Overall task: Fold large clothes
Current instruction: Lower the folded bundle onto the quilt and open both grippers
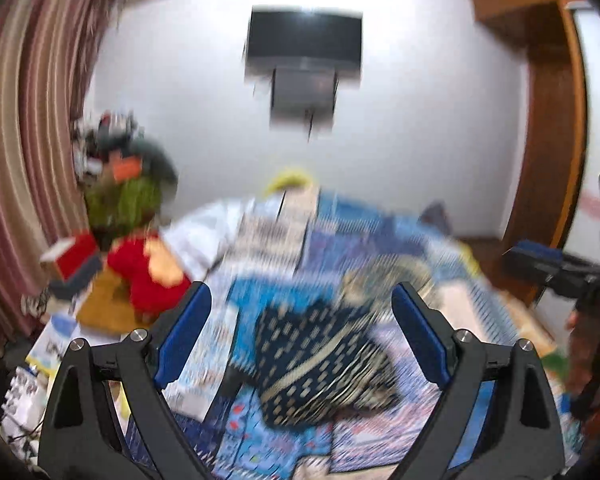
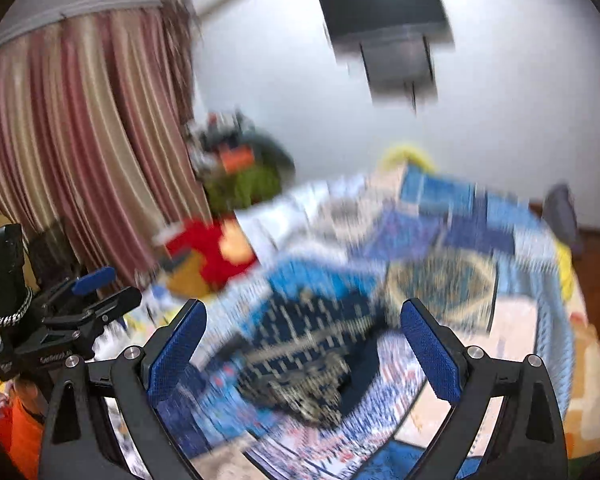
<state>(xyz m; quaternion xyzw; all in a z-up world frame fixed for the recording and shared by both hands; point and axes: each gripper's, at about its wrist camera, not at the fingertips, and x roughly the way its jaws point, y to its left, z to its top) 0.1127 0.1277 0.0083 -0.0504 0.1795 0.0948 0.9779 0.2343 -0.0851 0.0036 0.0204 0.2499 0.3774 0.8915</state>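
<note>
A dark blue garment (image 1: 316,364) with pale dots and a cream band lies bunched on the patchwork bedspread (image 1: 340,248). My left gripper (image 1: 300,320) hangs above it, jaws wide open, nothing between the blue pads. In the right wrist view the same garment (image 2: 300,360) lies crumpled on the bedspread (image 2: 452,240), and my right gripper (image 2: 304,336) is open over it, holding nothing. The right gripper (image 1: 556,272) shows at the right edge of the left wrist view, and the left gripper (image 2: 80,312) at the left edge of the right wrist view. Both pictures are blurred.
Red and orange soft things (image 1: 148,268) and a green pile (image 1: 124,200) sit at the bed's left side by a striped curtain (image 1: 28,120). A dark screen (image 1: 304,40) hangs on the white wall. A wooden door frame (image 1: 548,120) stands right.
</note>
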